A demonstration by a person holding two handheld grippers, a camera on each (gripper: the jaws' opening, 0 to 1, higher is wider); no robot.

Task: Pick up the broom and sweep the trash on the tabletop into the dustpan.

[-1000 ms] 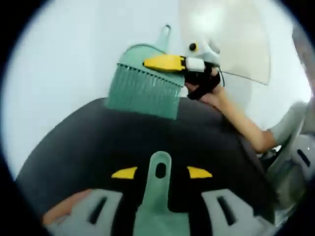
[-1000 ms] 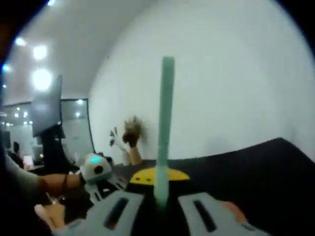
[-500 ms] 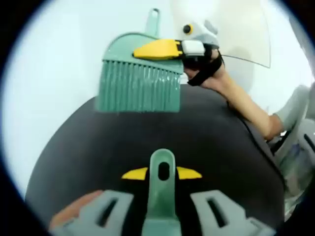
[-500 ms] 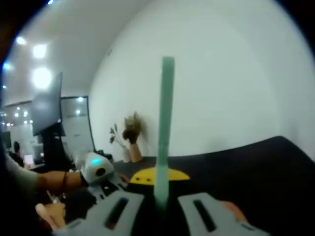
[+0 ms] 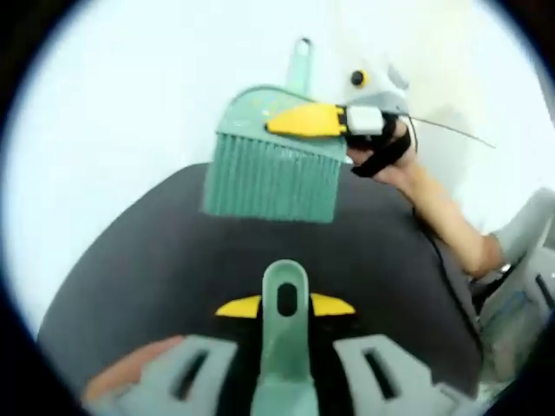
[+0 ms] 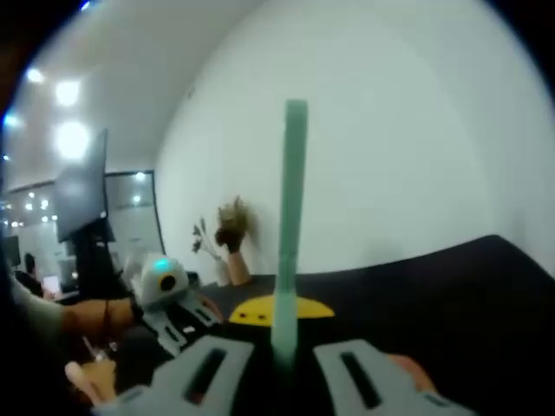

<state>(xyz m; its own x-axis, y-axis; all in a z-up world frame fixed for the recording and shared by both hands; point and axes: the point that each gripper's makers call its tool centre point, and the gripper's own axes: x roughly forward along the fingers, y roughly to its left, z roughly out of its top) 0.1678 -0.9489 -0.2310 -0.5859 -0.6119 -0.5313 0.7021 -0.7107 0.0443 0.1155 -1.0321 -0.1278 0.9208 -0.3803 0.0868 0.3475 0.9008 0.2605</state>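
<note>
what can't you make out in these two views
- Dustpan pan: cut off below the left gripper view; its handle alone rises between the jaws.
- Trash: none discernible on the blurred tabletop.
- Broom bristles: out of frame in the right gripper view, where the handle stands.

The broom (image 5: 276, 165) is a soft mint green all over, bristles and back alike, and the slim handle (image 6: 290, 225) rising between the right gripper's (image 6: 279, 347) jaws is that same green. Those jaws are pale grey with yellow tips. Between the left gripper's (image 5: 284, 305) grey, yellow-tipped jaws stands another mint-green handle (image 5: 284, 334). Beyond both pairs of jaws the tabletop (image 5: 156, 260) is flat charcoal black, plain and unpatterned, and the wall (image 6: 408, 130) behind it is white. A black strap (image 5: 381, 154) crosses the hand (image 5: 395, 169) on the broom.
</note>
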